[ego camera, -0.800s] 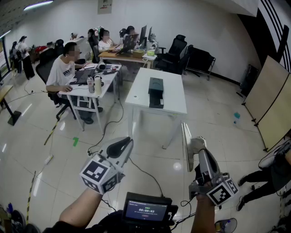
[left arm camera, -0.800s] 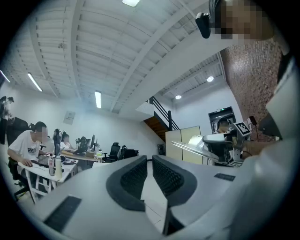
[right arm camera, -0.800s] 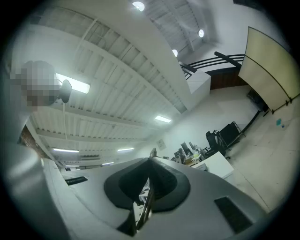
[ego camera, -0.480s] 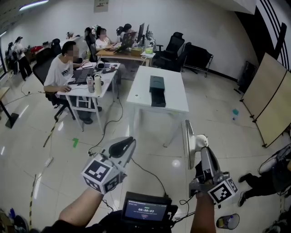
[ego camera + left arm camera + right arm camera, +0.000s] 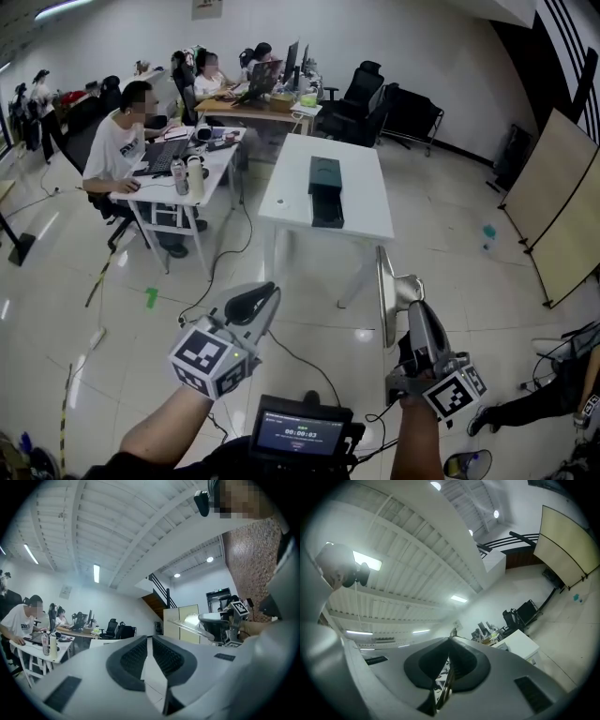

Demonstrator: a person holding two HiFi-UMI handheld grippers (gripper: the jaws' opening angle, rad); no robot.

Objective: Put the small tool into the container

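One tool (image 5: 382, 300), a thin blade, clamped in my right gripper (image 5: 403, 298); left gripper (image 5: 255, 302) a slit apart, empty; bench (image 5: 361, 214) slightly nearer than before, container (image 5: 325, 190) at its middle, well apart. I judge the approach barely begun.

Person (image 5: 539, 403) at 4 o'clock slides further toward the frame edge. Right gripper (image 5: 403, 292) with small tool (image 5: 382, 300) drifts slightly toward 9 o'clock.
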